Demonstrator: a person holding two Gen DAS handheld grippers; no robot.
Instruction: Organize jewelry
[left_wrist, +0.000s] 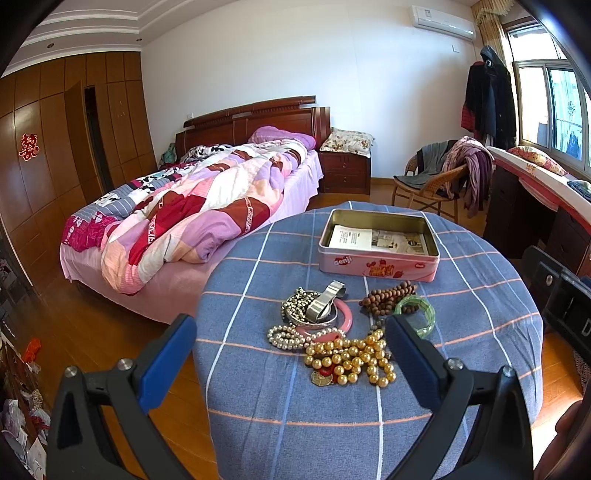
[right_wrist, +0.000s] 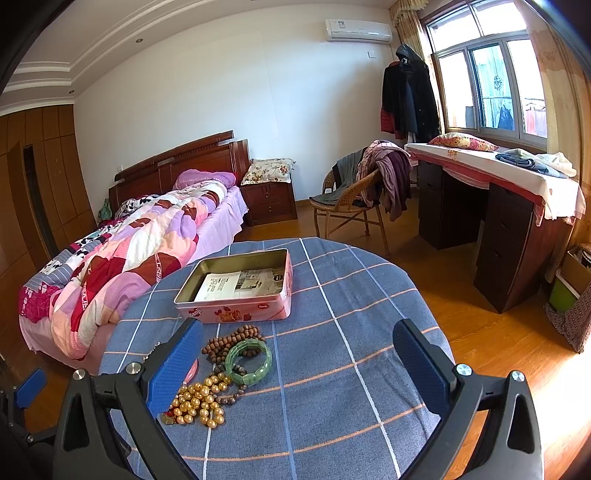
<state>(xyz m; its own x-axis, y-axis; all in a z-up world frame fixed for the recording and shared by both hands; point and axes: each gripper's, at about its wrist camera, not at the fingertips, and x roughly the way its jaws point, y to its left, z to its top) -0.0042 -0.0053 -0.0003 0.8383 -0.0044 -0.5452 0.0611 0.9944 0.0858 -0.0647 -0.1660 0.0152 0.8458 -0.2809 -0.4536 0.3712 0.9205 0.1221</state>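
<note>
On the round table (left_wrist: 480, 295) with its blue checked cloth, a heap of jewelry (left_wrist: 340, 328) lies just in front of the open pink tin (left_wrist: 378, 266), apart from it. The left gripper (left_wrist: 291, 354) hovers near the heap, jaws spread wide and empty. The right gripper (right_wrist: 299, 363) hovers beside the green bangle (right_wrist: 249, 363), jaws likewise released.

Sunlit bedroom: quilted bed (left_wrist: 192, 206) against the white wall (left_wrist: 258, 55), wicker chair (right_wrist: 351, 210), window (right_wrist: 484, 85), wood floor (right_wrist: 480, 332).
</note>
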